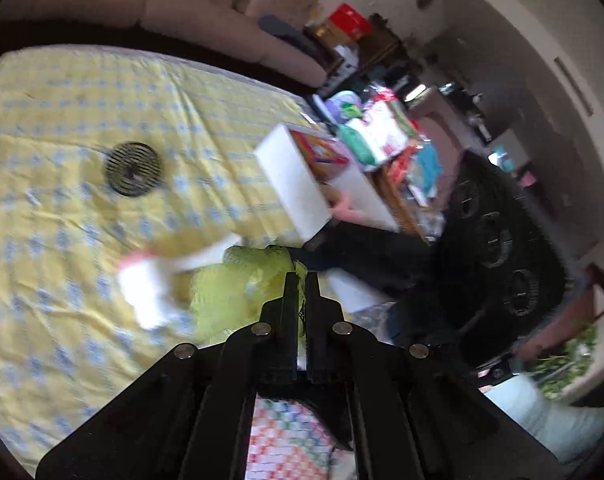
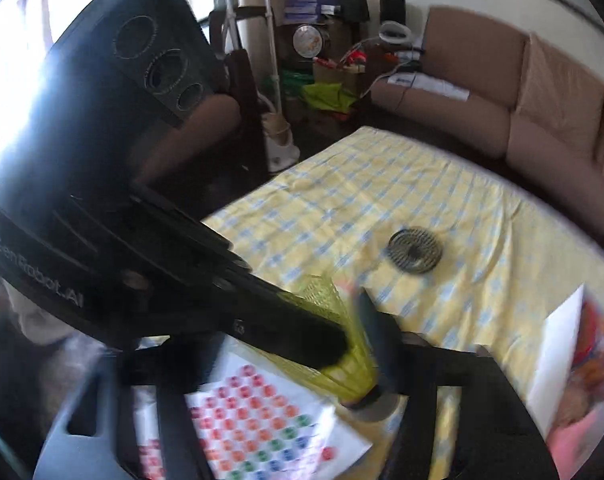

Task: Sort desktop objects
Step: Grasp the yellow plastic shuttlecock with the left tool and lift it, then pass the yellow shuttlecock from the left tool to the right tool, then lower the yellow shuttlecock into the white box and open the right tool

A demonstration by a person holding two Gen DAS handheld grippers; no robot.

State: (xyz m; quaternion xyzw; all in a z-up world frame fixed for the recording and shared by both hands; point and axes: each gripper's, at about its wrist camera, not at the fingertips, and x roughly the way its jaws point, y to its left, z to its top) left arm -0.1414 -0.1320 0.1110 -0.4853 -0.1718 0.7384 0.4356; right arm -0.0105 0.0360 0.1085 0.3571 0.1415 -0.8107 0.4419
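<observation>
Pinched together on the yellow mesh skirt (image 1: 238, 280) of a shuttlecock, the left claw (image 1: 300, 280) could crush it, while the right claw (image 2: 375, 368) seems half-apart around its base, contact unclear.

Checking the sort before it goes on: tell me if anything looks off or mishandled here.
The yellow shuttlecock is caught between both tools at once: the left tongs are pinched shut on its mesh skirt while the right tongs straddle its base end. The skirt looks squashed, though blur hides any damage.
</observation>
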